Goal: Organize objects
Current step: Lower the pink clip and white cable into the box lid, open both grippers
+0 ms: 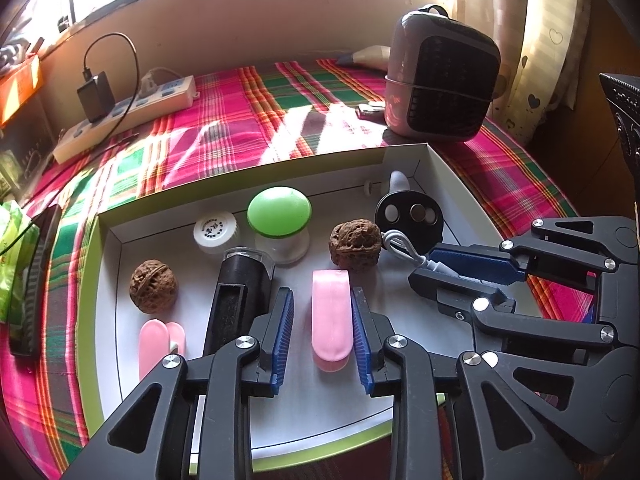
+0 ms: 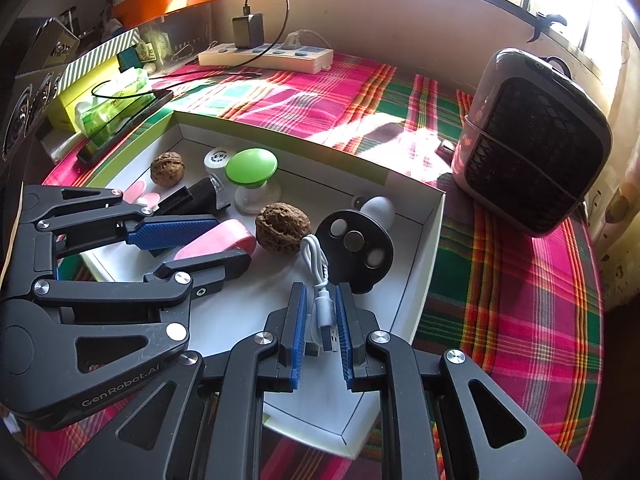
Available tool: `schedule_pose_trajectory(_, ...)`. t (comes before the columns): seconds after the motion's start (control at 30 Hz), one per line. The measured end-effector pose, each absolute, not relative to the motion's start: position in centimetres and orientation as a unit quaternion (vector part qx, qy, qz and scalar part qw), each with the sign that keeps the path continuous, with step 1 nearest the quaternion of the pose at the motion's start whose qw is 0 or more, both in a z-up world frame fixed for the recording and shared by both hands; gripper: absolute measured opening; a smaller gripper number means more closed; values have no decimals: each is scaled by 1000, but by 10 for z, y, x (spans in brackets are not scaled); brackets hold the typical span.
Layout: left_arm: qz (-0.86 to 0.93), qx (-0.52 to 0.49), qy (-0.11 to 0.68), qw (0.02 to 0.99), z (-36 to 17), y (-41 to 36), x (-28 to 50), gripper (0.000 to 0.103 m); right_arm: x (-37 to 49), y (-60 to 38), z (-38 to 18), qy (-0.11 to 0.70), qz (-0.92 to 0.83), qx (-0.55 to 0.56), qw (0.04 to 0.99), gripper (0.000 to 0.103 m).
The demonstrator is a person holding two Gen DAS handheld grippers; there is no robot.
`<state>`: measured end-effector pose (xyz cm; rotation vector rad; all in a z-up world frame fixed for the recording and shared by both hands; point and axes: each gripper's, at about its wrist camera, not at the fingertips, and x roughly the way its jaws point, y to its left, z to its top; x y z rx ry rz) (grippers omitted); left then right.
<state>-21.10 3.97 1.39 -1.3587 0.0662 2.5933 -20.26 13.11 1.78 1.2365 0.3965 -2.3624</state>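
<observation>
Your left gripper [image 1: 323, 334] stood released around the pink clip [image 1: 332, 314] in the white box [image 1: 404, 160]; your right gripper [image 2: 320, 334] clenched the USB cable [image 2: 320, 280]. Sorting looked nearly done.

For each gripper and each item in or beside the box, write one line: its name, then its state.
left gripper: open, pads astride the pink clip, not pressing
right gripper: shut on the white USB cable
pink clip: lying flat in the box
white USB cable: coiled, plug between the pads
white box: open, no lid
black charger: plugged into the power strip
</observation>
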Motion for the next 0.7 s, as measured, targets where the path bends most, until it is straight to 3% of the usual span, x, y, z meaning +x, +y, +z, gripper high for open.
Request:
schedule_pose_trajectory(0.17, 881, -462, 22, 104, 14, 39, -210, 27, -201, 131, 19, 144, -856, 447, 217, 19)
schedule_pose_trajectory(0.43, 884, -458, 18, 98, 19, 34, -202, 29, -198, 136, 22, 131, -861, 444, 211, 32)
schedule_pose_trajectory(0.7, 889, -449, 10, 93, 25, 34, -191, 30, -189, 142, 26, 94, -870, 436, 208, 33)
